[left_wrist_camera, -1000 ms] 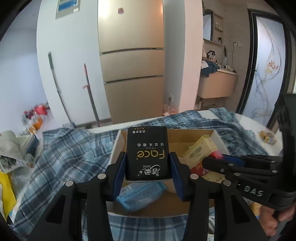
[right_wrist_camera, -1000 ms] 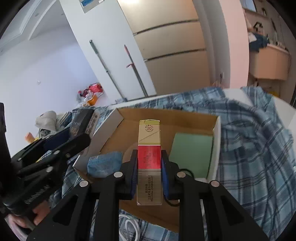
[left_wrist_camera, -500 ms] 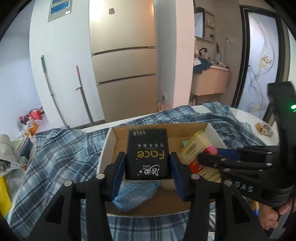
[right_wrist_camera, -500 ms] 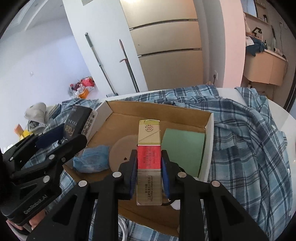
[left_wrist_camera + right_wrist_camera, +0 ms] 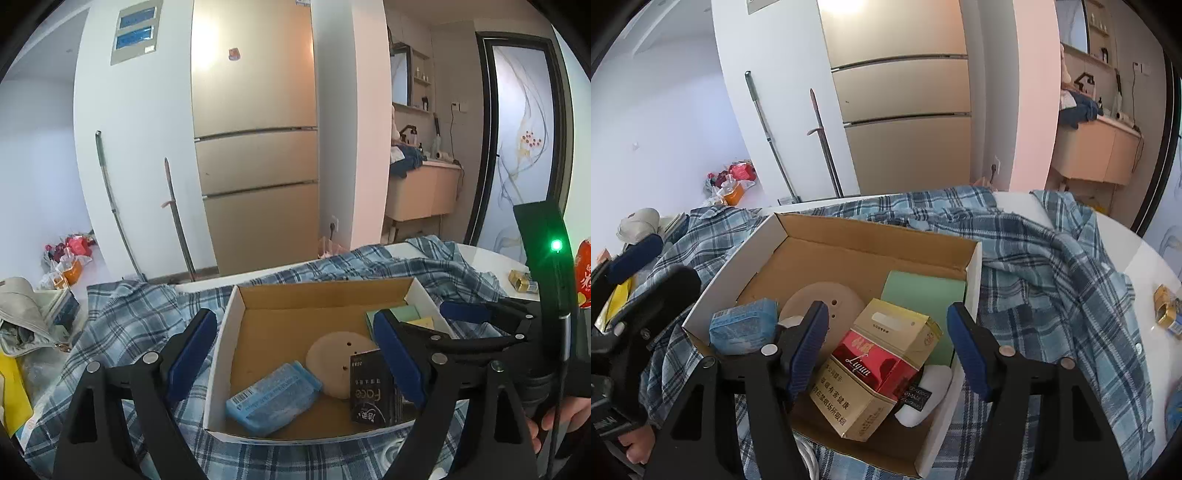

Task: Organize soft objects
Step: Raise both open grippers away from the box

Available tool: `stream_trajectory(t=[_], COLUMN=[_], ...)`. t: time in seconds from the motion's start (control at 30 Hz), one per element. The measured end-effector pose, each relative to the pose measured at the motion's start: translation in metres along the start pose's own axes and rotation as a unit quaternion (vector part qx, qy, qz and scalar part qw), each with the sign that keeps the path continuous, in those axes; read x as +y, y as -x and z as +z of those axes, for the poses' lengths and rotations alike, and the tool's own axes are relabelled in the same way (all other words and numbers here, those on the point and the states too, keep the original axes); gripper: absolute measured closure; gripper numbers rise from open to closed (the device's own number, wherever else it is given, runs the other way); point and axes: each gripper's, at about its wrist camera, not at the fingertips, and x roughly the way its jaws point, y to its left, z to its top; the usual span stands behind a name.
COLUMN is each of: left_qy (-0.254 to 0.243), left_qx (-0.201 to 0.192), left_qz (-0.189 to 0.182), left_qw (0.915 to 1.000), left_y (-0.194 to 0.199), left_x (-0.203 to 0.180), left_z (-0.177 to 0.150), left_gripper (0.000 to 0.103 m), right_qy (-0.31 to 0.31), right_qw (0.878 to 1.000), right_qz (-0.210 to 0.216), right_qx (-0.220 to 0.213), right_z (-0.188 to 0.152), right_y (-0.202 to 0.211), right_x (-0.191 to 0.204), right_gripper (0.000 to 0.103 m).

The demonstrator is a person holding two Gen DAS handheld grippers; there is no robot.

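An open cardboard box (image 5: 225, 332) (image 5: 973, 266) sits on a blue plaid shirt (image 5: 125, 325) (image 5: 1045, 258). Inside lie a black Face tissue pack (image 5: 373, 391), a blue tissue pack (image 5: 273, 393) (image 5: 744, 325), a round beige disc (image 5: 332, 354) (image 5: 816, 295), a green pad (image 5: 923, 291) and a gold-and-red Liqun carton (image 5: 882, 365). My left gripper (image 5: 295, 354) is open and empty over the box's left half. My right gripper (image 5: 886, 343) is open above the carton, which lies tilted in the box between the spread jaws.
A white table (image 5: 1145, 266) lies under the shirt, with a small gold packet (image 5: 1167, 310) (image 5: 522, 282) at the right. Bags and clutter (image 5: 26, 317) sit to the left. A fridge (image 5: 255, 147) and two leaning poles stand behind.
Both grippers opened. The black tissue pack dropped from the left gripper into the box, and the carton dropped from the right gripper into the box.
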Motion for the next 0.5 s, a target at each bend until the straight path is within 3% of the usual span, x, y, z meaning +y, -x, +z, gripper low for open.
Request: stream_trajectory(t=[0.23, 0.5], left_qy=[0.004, 0.017], left_qx=[-0.045, -0.101], left_qz=[-0.008, 0.006], left_qw=[0.9989, 0.9947], left_y=[0.022, 0.069], left_x=[0.001, -0.004], left_z=[0.005, 0.023], left_gripper=[0.015, 0.014], right_qy=[0.027, 0.025], right_qw=[0.999, 0.995], right_qz=[-0.023, -0.037], right_qx=[-0.026, -0.091], right_z=[0.005, 0.016], right_y=[0.019, 0.08], right_x=[0.004, -0.005], right_gripper=[0.034, 0.029])
